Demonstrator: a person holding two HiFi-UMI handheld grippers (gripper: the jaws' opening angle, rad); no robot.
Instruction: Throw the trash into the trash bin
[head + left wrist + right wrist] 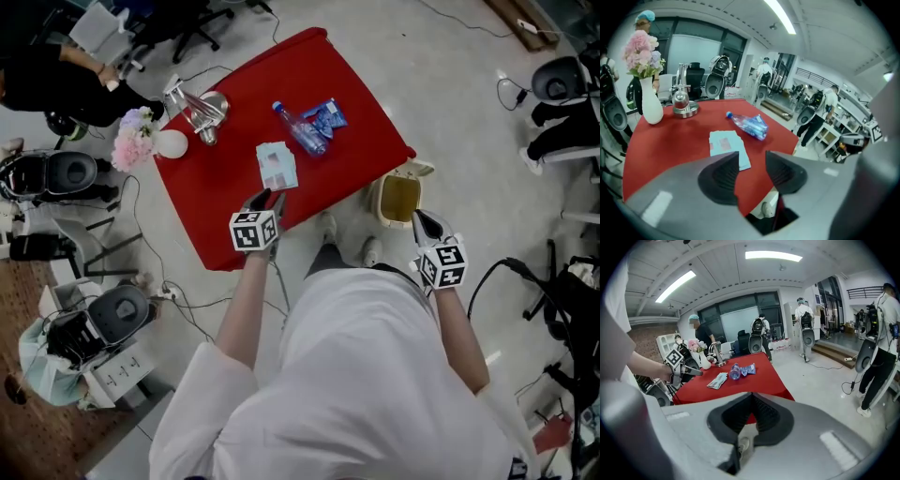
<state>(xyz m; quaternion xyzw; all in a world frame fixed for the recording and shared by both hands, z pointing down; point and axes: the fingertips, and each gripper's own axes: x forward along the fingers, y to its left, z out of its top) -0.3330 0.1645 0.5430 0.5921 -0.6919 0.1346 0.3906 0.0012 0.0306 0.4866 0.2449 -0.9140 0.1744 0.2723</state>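
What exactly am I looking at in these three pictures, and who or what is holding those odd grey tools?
There is no robot here. A person in white holds a two-jaw gripper in each hand. The top-down picture comes from a camera on that person's head. The other two come from cameras riding on the grippers, each looking along its own jaws.

The left gripper is above the near part of the red table, with its jaws apart and nothing between them. The right gripper shows beside the trash bin, which stands on the floor. Its jaws are together and empty.

On the table lie a plastic bottle, a blue wrapper and a pale paper packet. A white vase of flowers and a shiny metal object stand there too.
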